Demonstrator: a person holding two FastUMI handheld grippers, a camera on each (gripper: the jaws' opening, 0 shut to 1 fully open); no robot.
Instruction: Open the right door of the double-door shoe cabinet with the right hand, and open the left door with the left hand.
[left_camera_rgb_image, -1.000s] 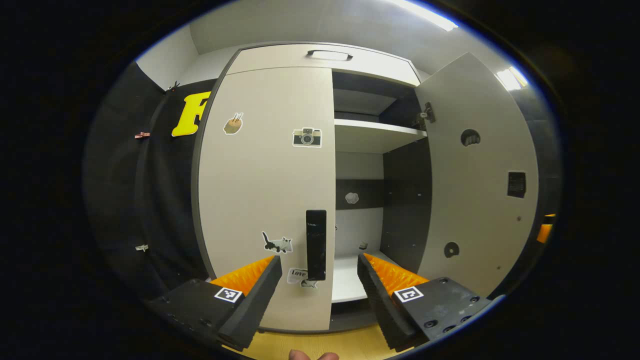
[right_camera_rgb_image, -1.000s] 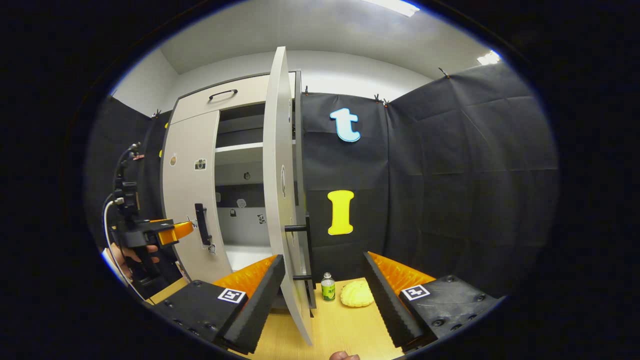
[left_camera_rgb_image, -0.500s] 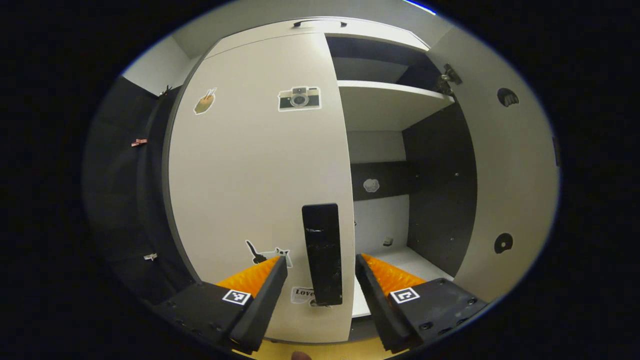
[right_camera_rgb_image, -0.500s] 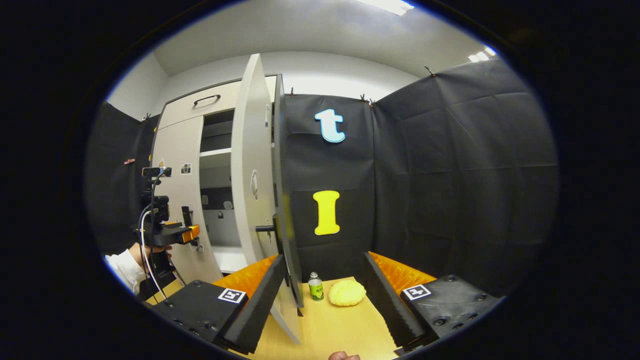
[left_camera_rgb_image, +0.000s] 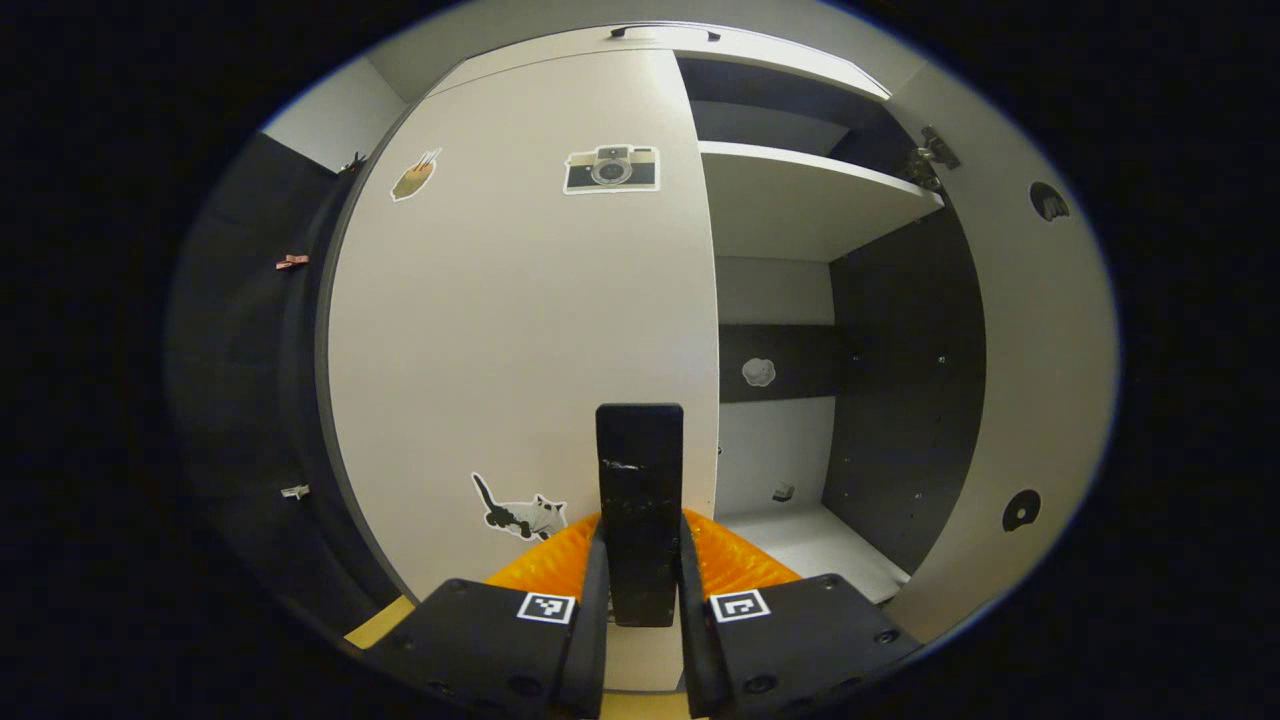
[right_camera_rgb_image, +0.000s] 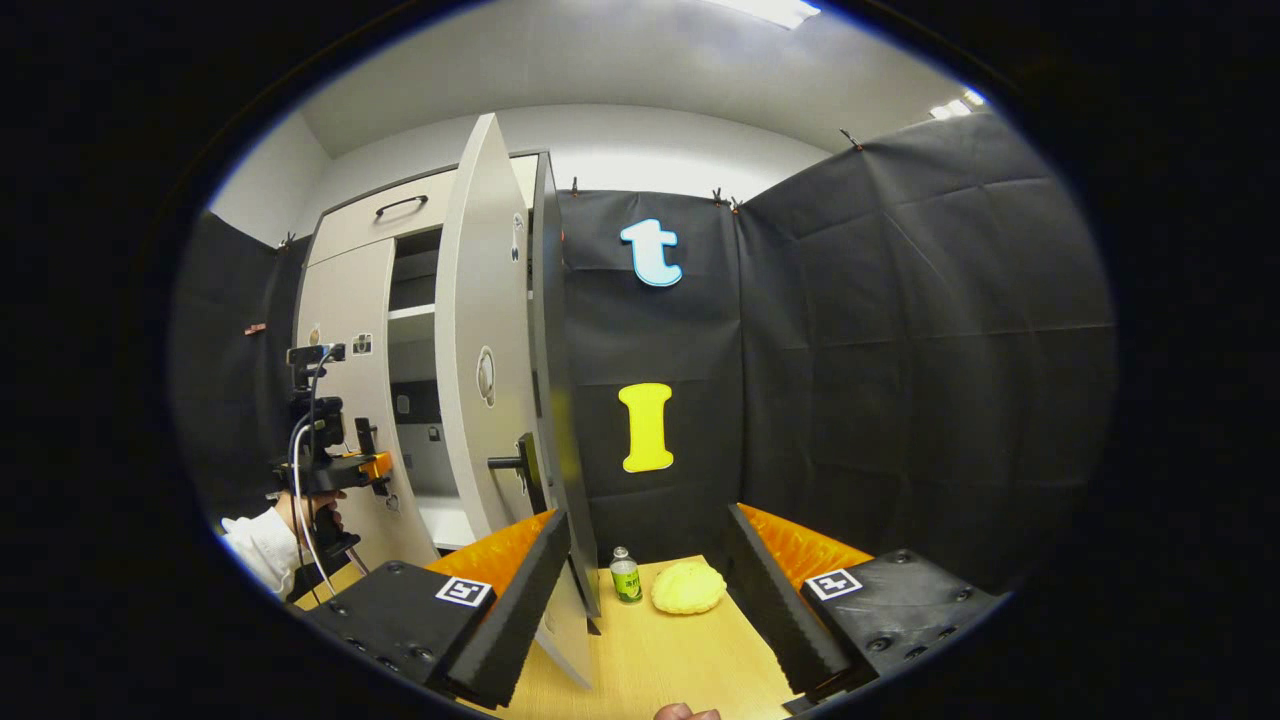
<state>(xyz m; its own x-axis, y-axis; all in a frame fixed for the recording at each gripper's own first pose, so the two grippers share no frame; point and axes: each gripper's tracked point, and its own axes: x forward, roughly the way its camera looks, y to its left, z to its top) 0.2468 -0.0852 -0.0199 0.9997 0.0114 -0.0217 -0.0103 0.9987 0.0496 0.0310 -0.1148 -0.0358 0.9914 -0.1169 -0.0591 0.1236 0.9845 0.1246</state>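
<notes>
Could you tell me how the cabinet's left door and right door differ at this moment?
The left door is shut flush against the cabinet; the right door stands swung wide open. The left gripper is clamped on the left door's black handle; the right door's handle is free, with the right gripper open and clear of it. Both are pale panels with black handles.
</notes>
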